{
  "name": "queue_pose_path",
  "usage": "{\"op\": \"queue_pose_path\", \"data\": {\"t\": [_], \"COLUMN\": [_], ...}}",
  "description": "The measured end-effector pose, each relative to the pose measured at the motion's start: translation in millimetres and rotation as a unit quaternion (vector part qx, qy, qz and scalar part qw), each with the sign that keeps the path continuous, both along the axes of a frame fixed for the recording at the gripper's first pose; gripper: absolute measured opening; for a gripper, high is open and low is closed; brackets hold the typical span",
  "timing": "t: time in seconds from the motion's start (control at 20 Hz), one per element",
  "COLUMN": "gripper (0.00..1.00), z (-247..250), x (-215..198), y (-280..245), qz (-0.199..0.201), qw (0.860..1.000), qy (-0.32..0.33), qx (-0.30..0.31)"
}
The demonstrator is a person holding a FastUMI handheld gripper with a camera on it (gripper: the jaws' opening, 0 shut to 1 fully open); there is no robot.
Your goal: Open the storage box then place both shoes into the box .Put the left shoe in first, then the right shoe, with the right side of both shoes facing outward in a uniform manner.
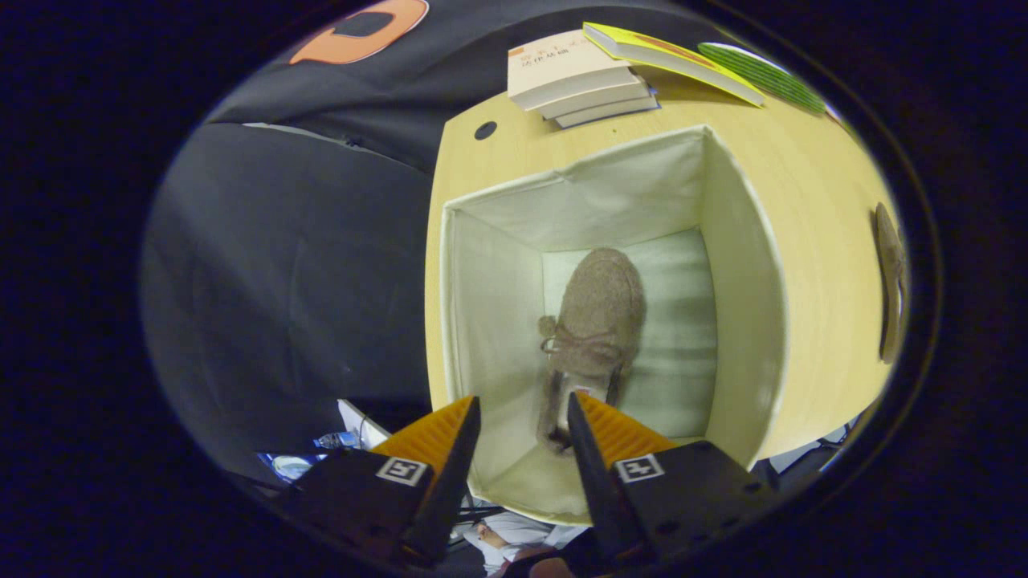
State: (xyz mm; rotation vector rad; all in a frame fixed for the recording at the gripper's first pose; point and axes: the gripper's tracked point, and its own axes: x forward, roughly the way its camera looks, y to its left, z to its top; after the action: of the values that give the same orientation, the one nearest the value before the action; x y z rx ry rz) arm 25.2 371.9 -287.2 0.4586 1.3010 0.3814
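The gripper (524,413) hangs over the open cream fabric storage box (743,265) with its fingers apart and holding nothing. Just beyond them a fuzzy brown lace-up shoe (598,321) lies on the box's pale floor, with bare floor on either side. The second brown shoe (890,281) lies on the light wooden table (819,201) near its edge, well apart from stacked books (574,76).
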Motion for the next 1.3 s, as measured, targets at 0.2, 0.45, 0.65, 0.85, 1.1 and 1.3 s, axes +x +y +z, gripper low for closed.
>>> {"op": "queue_pose_path", "data": {"t": [0.2,0.45,0.65,0.85,1.1,1.3], "gripper": [0.91,0.93,0.95,0.96,0.96,0.96], "z": [26,65,96,121,128,105], "x": [5,-2,2,4,-4,-17], "y": [-21,-61,-107,-175,-278,-373], "qz": [0.009,0.002,-0.005,-0.027,-0.055,-0.073], "qw": [0.997,0.989,0.975,0.964,0.954,0.957], "qy": [-0.065,-0.132,-0.197,-0.232,-0.249,-0.221], "qx": [-0.029,-0.067,-0.104,-0.129,-0.156,-0.173]}}
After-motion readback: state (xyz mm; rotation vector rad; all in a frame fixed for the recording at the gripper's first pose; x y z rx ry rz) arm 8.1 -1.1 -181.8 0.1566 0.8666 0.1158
